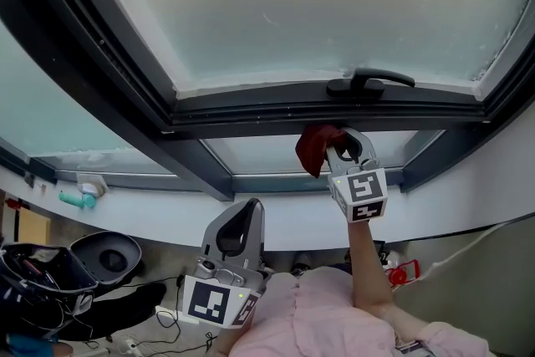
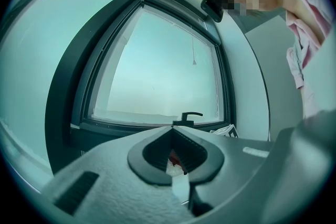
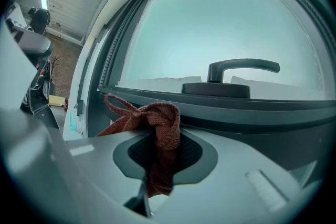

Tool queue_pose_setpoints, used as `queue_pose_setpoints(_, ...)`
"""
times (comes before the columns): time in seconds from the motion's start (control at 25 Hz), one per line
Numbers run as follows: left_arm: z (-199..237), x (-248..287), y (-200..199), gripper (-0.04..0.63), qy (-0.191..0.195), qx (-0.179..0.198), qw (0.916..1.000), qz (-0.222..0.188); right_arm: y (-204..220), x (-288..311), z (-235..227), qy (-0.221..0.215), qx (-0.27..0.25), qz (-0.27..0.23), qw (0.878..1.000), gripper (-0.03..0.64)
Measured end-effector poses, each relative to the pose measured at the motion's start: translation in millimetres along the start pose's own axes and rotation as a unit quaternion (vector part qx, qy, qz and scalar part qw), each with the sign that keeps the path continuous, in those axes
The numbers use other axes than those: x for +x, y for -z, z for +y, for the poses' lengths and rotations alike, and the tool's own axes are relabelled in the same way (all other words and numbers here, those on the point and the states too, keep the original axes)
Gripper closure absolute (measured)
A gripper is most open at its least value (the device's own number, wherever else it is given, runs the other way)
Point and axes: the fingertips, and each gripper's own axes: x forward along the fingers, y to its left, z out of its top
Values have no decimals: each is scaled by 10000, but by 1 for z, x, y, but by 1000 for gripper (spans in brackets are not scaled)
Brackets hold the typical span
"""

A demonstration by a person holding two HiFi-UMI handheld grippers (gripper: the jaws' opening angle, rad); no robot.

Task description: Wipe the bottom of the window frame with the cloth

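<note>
A dark red cloth (image 1: 314, 148) is bunched in my right gripper (image 1: 344, 140), which is shut on it and held up just under the bottom rail of the window frame (image 1: 276, 109). In the right gripper view the cloth (image 3: 160, 113) hangs out of the jaws of that gripper (image 3: 159, 136), just in front of the dark bottom rail (image 3: 252, 113) and below the black window handle (image 3: 239, 73). My left gripper (image 1: 245, 213) is low, near the person's chest, shut with nothing in it. Its closed jaws (image 2: 173, 128) point towards the window.
The black handle (image 1: 370, 82) sits on the rail right of centre. A teal object (image 1: 77, 198) lies on the white sill at left. Dark gear (image 1: 104, 255) and cables lie on the floor at lower left, and a red item (image 1: 403, 272) at lower right.
</note>
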Motion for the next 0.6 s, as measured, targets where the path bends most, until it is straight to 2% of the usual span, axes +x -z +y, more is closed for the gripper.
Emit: queue_pose_setpoints(0.6, -8, 5, 4, 597, 210, -56, 9998, 11, 14, -18, -39, 545, 111, 174, 9983, 549)
